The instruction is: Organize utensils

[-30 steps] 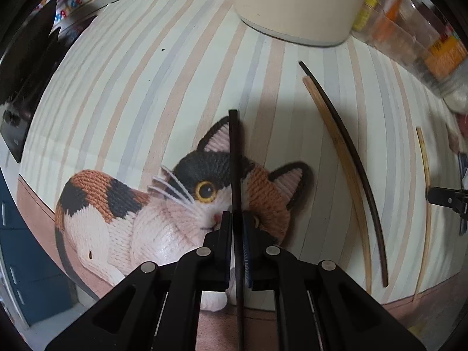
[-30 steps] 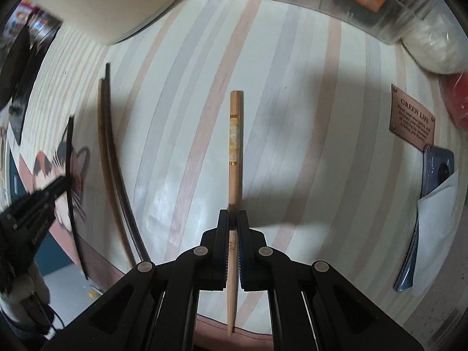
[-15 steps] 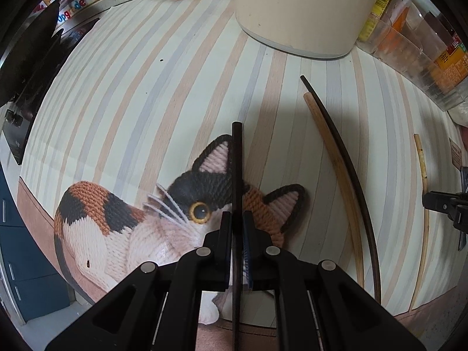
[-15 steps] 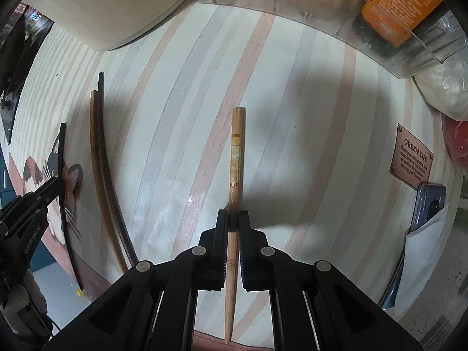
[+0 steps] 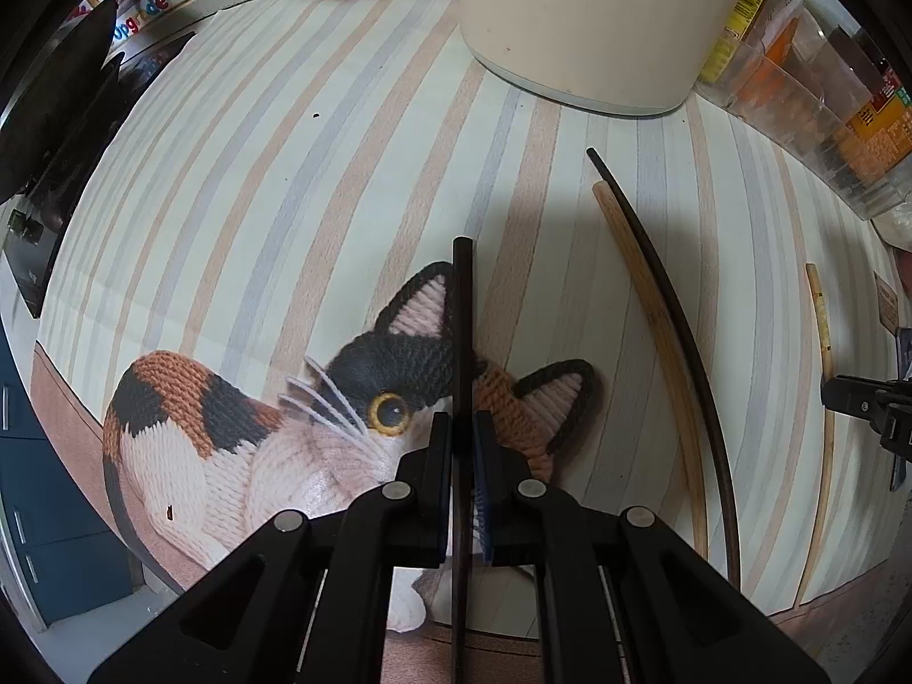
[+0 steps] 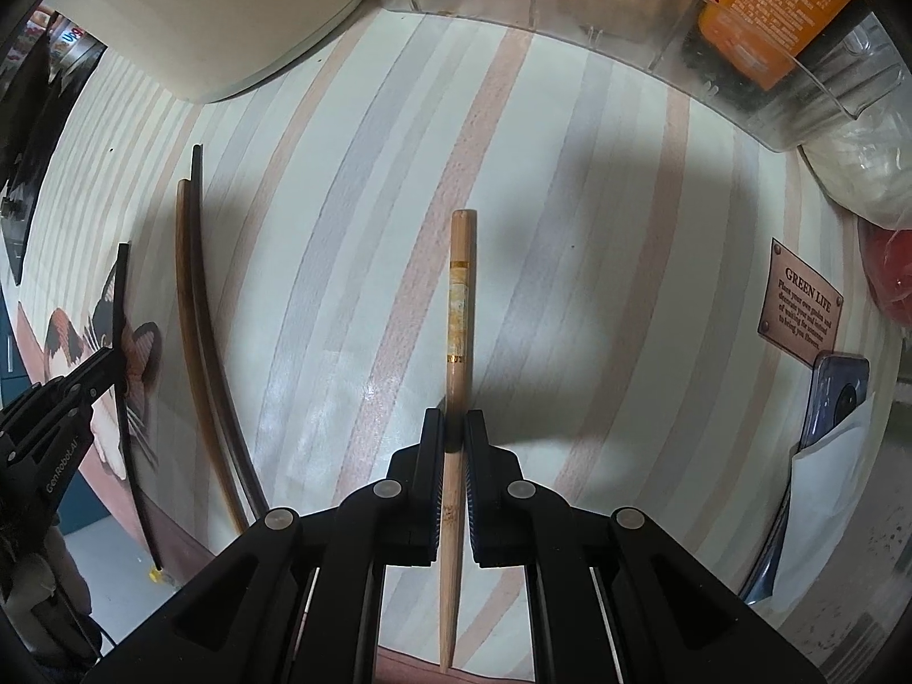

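Chopsticks (image 5: 667,342) lie on a striped cat-print mat (image 5: 285,182) beside a cream container (image 5: 587,28).

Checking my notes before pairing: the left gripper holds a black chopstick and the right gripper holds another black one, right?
Not quite. The left gripper does grip a black chopstick, but the right wrist view shows the right gripper holding a light wooden chopstick.

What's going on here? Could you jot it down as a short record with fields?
surface: striped mat with a knitted cat picture
left tongs: shut on a black chopstick
right tongs: shut on a light wooden chopstick
lying loose: one brown chopstick and one dark chopstick, side by side between the two held ones
behind: cream container, clear bin
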`<state>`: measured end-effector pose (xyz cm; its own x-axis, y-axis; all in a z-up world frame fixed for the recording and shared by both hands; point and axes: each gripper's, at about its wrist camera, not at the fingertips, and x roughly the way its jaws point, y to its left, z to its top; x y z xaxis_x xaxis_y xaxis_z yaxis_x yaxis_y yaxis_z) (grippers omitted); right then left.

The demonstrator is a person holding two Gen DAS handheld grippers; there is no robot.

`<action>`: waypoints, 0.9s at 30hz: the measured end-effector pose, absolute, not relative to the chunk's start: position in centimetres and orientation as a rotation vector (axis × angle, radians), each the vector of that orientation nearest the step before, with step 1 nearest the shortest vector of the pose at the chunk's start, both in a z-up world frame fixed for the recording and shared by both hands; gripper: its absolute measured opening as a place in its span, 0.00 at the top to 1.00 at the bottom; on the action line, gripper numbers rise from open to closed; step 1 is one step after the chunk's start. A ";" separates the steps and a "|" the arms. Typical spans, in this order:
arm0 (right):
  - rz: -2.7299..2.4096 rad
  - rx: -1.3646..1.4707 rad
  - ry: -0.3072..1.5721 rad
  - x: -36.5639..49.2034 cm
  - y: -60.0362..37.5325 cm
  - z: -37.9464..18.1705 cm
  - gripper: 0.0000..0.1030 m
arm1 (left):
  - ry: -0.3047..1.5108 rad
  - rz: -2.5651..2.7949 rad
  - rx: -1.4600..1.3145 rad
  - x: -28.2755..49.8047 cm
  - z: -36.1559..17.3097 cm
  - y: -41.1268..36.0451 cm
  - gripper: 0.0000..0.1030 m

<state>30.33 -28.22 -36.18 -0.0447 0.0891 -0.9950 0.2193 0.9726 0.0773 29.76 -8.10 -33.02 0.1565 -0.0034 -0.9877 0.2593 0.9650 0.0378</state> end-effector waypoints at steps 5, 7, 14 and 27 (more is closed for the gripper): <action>-0.109 0.232 1.613 30.0 -28.3 -36.1 0.93 | 1.403 -0.190 0.217 29.7 -33.1 -8.1 0.95; -0.112 0.223 1.609 30.0 -28.1 -36.1 0.93 | 1.400 -0.191 0.227 29.6 -33.3 -8.2 0.95; -0.144 0.172 1.520 28.7 -26.8 -35.5 0.94 | 1.381 -0.176 0.226 29.8 -32.8 -9.2 0.96; -0.090 0.264 1.145 26.4 -26.9 -25.4 0.94 | 1.139 -0.283 0.089 29.0 -20.5 -9.1 0.96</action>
